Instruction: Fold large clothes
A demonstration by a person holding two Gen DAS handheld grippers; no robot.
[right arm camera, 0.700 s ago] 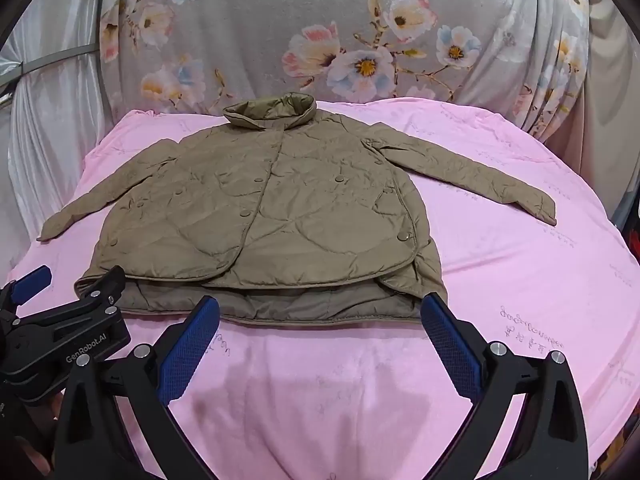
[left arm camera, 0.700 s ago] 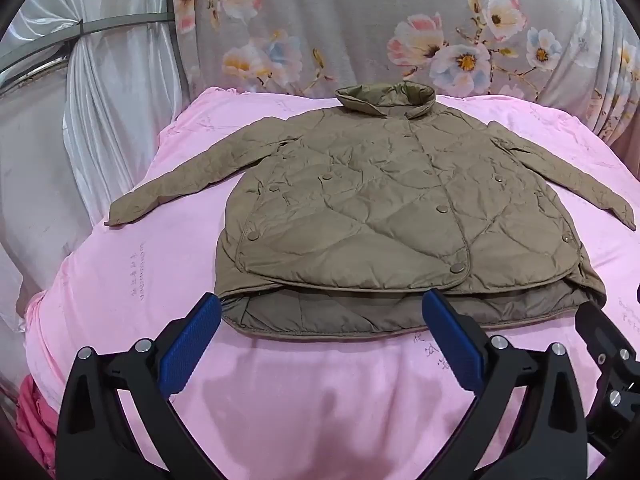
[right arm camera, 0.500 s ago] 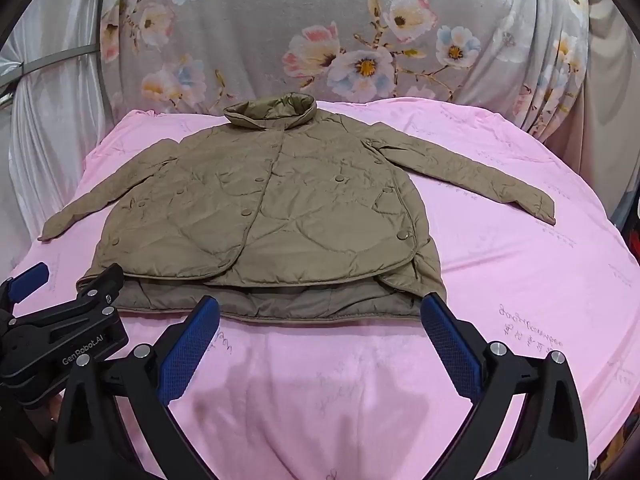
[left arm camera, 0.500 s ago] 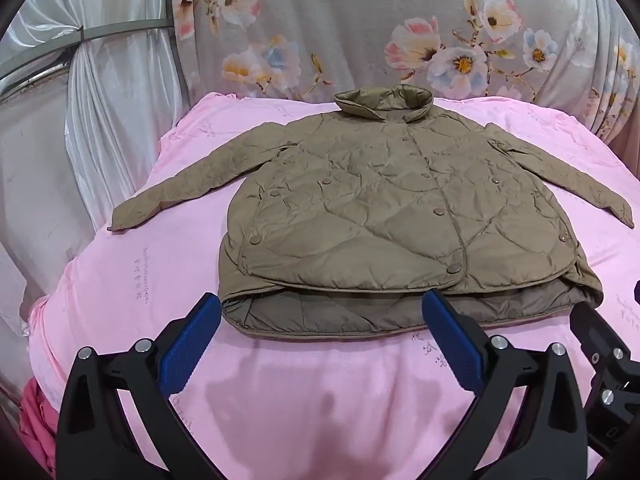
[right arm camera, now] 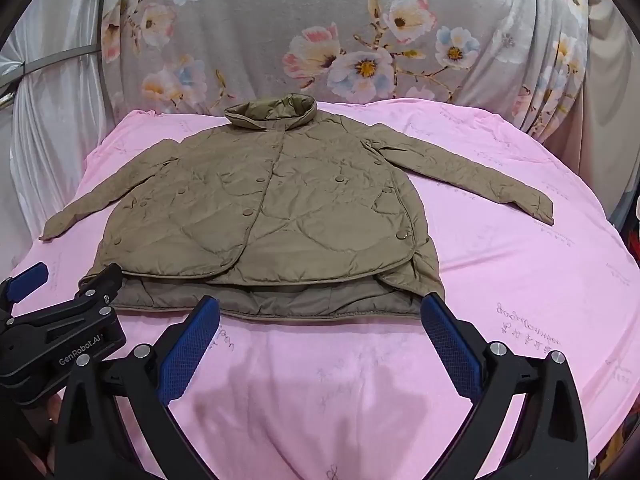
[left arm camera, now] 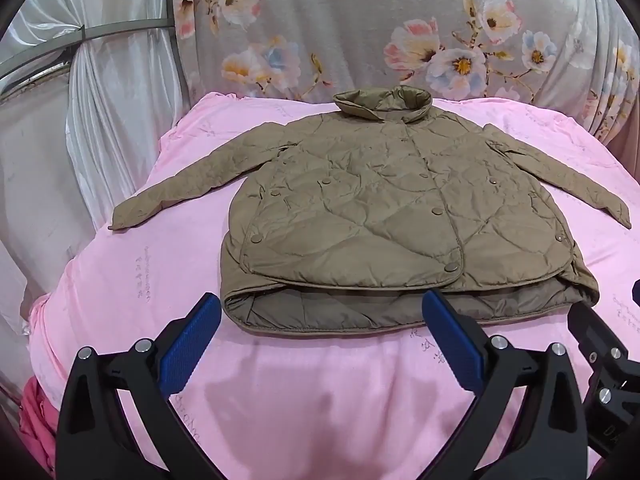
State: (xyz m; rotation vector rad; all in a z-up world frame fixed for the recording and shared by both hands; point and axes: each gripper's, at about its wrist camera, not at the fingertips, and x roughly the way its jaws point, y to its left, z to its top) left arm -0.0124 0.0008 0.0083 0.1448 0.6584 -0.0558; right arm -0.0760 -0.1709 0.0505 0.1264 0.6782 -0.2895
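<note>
An olive quilted jacket (left arm camera: 384, 216) (right arm camera: 276, 212) lies flat and buttoned on a pink bedsheet (left arm camera: 312, 392) (right arm camera: 520, 280), collar at the far side, both sleeves spread out to the sides. My left gripper (left arm camera: 320, 332) hovers open just short of the jacket's near hem, toward its left half, with nothing between its blue pads. My right gripper (right arm camera: 320, 332) is open too, in front of the hem's right half. The left gripper's body (right arm camera: 60, 344) shows at the lower left of the right wrist view.
A grey floral cloth (left arm camera: 400, 32) hangs behind the bed. White curtains (left arm camera: 100, 100) and a metal rail stand at the left. Something pinkish red (left arm camera: 36, 420) lies off the bed's left edge. Bare pink sheet surrounds the jacket.
In the left wrist view the jacket has slid down and slightly right, so that gripper has shifted a little. The right wrist view is nearly the same. Both jaws stayed wide.
</note>
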